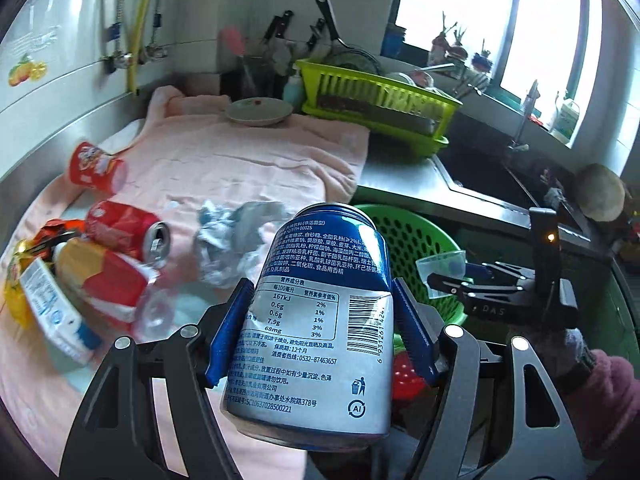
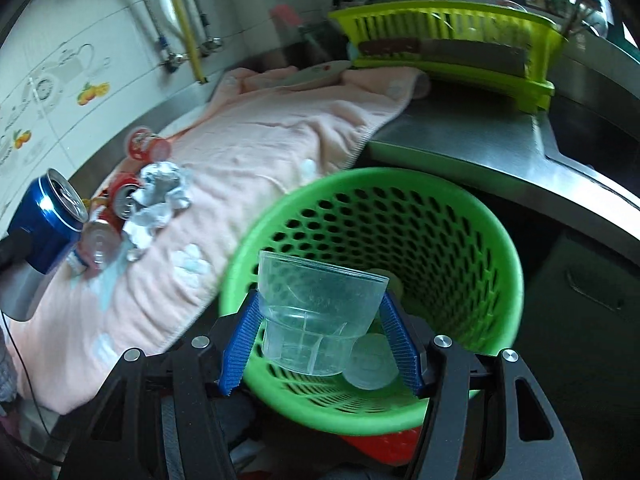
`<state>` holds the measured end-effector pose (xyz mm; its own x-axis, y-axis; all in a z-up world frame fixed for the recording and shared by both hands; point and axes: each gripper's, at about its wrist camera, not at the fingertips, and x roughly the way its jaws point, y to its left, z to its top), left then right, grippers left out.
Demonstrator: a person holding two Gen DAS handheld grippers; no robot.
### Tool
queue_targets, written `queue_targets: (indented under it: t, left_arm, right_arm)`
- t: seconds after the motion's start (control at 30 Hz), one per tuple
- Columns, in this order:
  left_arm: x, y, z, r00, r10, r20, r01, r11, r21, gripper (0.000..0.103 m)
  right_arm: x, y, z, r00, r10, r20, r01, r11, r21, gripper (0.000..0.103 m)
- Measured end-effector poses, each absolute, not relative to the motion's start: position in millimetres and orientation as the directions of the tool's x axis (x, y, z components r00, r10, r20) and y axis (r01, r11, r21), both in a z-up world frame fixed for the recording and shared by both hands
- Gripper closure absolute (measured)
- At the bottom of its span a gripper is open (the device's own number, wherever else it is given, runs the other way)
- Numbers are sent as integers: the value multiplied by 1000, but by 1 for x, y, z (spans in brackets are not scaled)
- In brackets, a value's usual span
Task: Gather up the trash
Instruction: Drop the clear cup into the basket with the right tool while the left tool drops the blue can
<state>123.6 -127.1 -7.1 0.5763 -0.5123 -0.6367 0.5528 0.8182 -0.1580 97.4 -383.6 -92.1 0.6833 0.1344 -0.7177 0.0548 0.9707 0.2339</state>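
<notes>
My left gripper (image 1: 320,320) is shut on a blue and white drink can (image 1: 316,320), held above the edge of the pink towel (image 1: 248,160). The same can (image 2: 48,224) shows at the far left of the right wrist view. My right gripper (image 2: 320,340) is shut on a clear plastic cup (image 2: 320,312), held over the mouth of the green perforated basket (image 2: 460,216); that cup (image 1: 440,268) and basket (image 1: 400,240) also appear in the left wrist view. On the towel lie a red can (image 1: 120,228), a red snack tube (image 1: 94,168), crumpled foil (image 1: 232,240) and wrappers (image 1: 60,292).
A lime dish rack (image 1: 372,100) stands at the back of the steel counter (image 2: 460,140), with a plate (image 1: 260,112) beside it on the towel. A sink (image 1: 492,176) lies to the right. A white round lid (image 2: 372,364) rests inside the basket.
</notes>
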Motion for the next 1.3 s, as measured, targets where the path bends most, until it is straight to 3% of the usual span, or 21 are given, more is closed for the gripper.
queue_targets:
  t: [0.5, 1.3]
  left_arm:
    - [148, -218, -37, 471, -534, -702, 611, 771, -178, 35]
    - [168, -260, -74, 397, -547, -737, 607, 759, -237, 33]
  right_arm:
    - [85, -422, -111, 690, 124, -713, 113, 955, 275, 39]
    - [56, -430, -104, 713, 122, -690, 123, 948, 294, 31]
